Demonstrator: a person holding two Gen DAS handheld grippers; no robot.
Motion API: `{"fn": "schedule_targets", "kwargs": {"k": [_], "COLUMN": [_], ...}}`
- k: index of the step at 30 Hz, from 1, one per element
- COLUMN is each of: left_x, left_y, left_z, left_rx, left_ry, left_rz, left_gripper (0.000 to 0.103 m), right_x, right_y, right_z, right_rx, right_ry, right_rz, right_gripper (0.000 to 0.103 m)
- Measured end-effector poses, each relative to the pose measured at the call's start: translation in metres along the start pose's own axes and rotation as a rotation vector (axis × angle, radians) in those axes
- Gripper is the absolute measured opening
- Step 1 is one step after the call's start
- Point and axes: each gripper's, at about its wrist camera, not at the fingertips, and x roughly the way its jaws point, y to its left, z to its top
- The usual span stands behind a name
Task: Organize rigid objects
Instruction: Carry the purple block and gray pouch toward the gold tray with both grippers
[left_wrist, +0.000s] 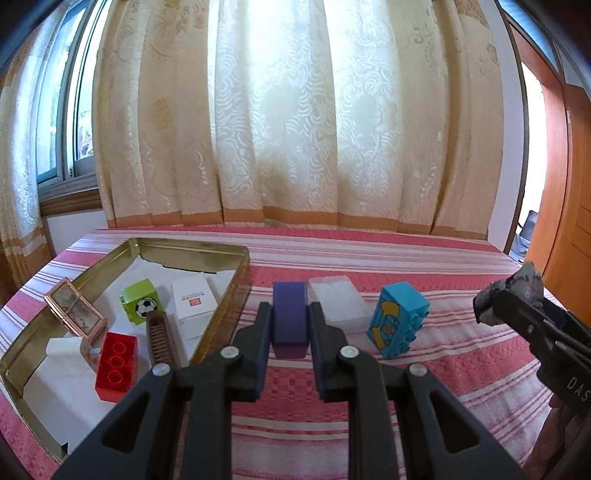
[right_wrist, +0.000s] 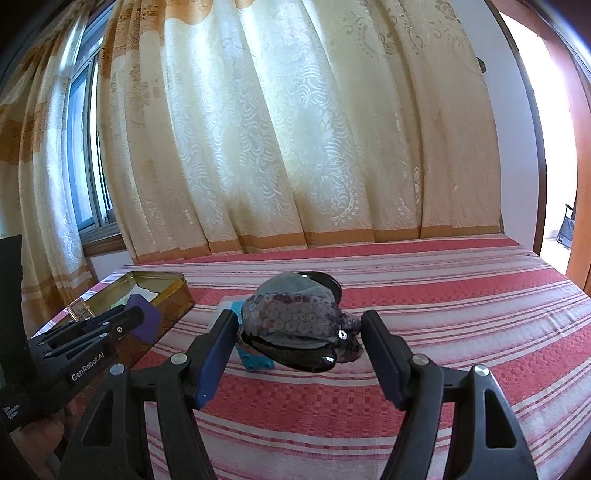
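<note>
Now | left claw (left_wrist: 290, 325) grips purple block (left_wrist: 290, 317) | right claw (right_wrist: 299, 332) seemingly clasps sequinned pouch (right_wrist: 295, 317)

Both tools are matte black plastic. The left gripper (left_wrist: 290, 325) has two flat fingers (left_wrist: 258, 350) with dark blue pads on their inner faces, each carried on a forked linkage with triangular cut-outs and round silver pivot screws. The right gripper (right_wrist: 299, 354) is built the same: black arms, blue-faced pads, silver screw heads at the joints. From the right wrist view, white "GenRobot.AI" lettering runs along the left tool's side; white letters "DAS" show on the right tool's body.
</note>
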Motion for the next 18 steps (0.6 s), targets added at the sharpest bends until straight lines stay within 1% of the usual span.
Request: {"fn": "schedule_targets", "kwargs": {"k": [18], "left_x": [-0.013], "left_y": [0.017], "left_z": [-0.003], "left_rx": [-0.032], "left_ry": [-0.048], "left_rz": [0.012], "left_gripper": [0.019], "right_x": [-0.001], "right_y": [0.028], "right_z": [-0.003], "right_rx": [-0.047], "right_ry": [-0.030], "right_rz": [0.045], "right_gripper": [0.071]}}
